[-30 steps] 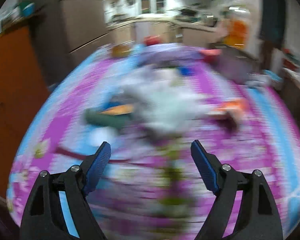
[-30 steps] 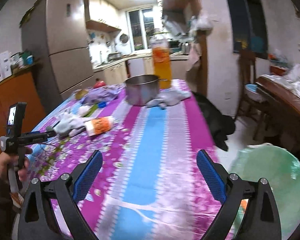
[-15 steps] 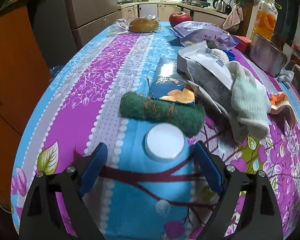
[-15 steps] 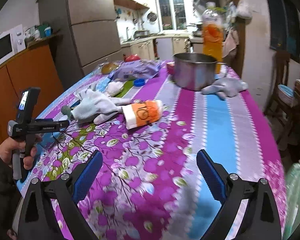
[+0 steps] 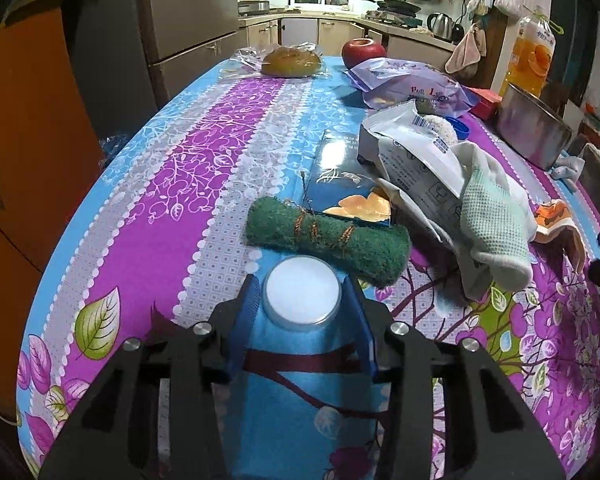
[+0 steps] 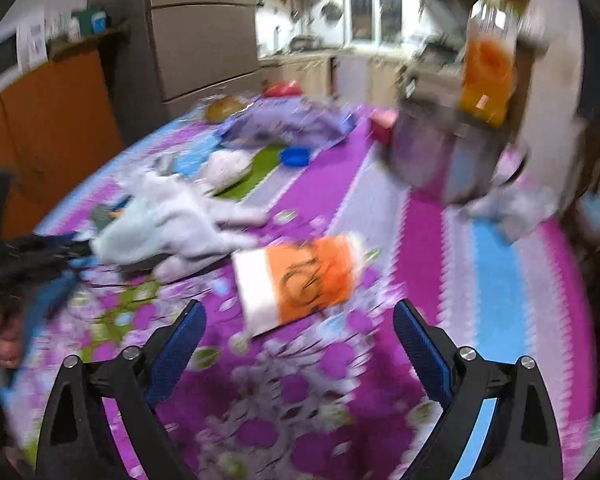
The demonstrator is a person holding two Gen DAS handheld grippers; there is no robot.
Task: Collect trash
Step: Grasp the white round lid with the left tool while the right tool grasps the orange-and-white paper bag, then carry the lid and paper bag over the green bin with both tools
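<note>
My left gripper (image 5: 302,300) is closed around a round white lid (image 5: 302,292) lying on the flowered tablecloth (image 5: 204,168), one blue pad on each side of it. Just beyond lies a rolled green scouring pad (image 5: 326,236), then a blue packet (image 5: 348,176), a white wrapper (image 5: 416,152) and a pale glove (image 5: 492,216). My right gripper (image 6: 296,336) is open and empty, just short of an orange and white paper cup (image 6: 300,276) lying on its side. The right wrist view is blurred.
A bagged bun (image 5: 290,62), a red apple (image 5: 362,50), a purple bag (image 5: 412,88), a steel pot (image 5: 534,128) and a juice bottle (image 5: 534,56) stand at the far end. An orange cabinet (image 5: 24,132) and a fridge (image 5: 192,12) are on the left.
My left gripper has moved forward and closed on the white lid. My right gripper has moved in toward the orange paper cup, still open.
</note>
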